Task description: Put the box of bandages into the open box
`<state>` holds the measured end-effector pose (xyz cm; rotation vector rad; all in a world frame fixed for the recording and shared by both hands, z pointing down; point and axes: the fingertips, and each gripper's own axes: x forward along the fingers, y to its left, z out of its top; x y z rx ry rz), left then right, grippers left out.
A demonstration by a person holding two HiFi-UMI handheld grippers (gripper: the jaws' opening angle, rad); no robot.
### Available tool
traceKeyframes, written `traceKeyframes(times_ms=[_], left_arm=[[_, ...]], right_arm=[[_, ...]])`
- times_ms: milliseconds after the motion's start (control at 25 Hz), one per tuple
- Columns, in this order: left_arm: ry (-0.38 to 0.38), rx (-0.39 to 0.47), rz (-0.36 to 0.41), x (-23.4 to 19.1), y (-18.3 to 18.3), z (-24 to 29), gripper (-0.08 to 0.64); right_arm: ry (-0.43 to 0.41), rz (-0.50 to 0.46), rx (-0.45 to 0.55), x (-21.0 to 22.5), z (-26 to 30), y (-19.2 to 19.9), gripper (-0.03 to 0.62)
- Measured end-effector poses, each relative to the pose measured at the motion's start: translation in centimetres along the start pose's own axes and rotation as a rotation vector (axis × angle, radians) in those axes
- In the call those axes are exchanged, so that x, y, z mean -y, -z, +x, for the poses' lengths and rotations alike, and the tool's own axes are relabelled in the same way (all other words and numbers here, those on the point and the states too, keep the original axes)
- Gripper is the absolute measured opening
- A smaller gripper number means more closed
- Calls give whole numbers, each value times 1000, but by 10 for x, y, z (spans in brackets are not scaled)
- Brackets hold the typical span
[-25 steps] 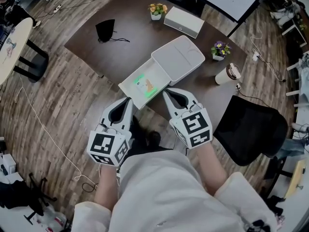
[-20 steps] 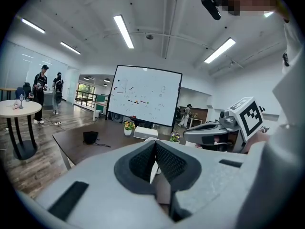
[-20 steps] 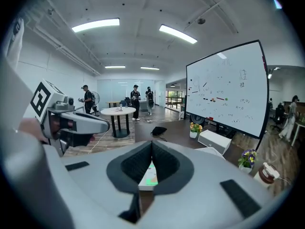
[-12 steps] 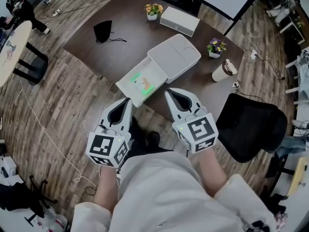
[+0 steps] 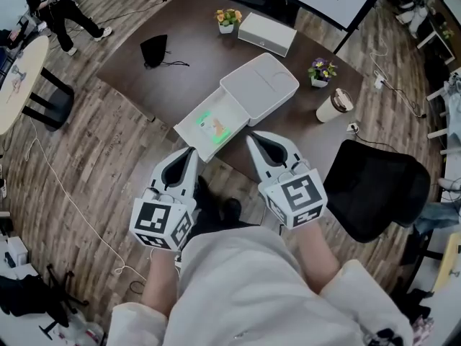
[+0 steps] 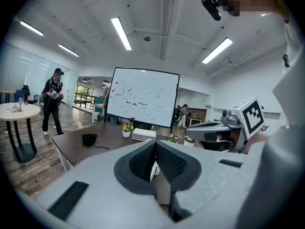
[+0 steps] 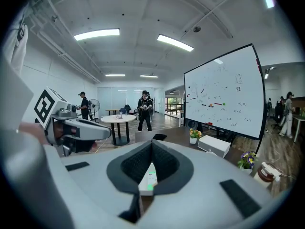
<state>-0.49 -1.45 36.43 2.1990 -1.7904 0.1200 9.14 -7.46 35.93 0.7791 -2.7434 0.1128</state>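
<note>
hand-held gripper (image 5: pixel 253 136) (right) near bandage box (image 5: pixel 215 127)

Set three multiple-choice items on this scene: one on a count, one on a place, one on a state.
1. How many flower pots stand on the table?
A. one
B. two
C. four

2. Where does the box of bandages lie relative to the open box?
A. beside it
B. inside it
C. under it

3. How do the jaws of the right gripper stand?
A. together, with nothing between them
B. wide apart
C. clamped on the box of bandages

Key:
1 B: one pot stands at the far edge, and another stands to the right.
2 B: the open box's walls surround it.
3 A: the right gripper view shows the pads meeting on nothing.
</note>
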Motion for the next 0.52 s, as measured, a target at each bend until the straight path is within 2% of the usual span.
traceKeyframes(times_ms=[520], left_arm=[[0, -7, 1, -2, 3, -4, 5]], right_arm=[[-17, -22, -16, -8, 3, 4, 3]])
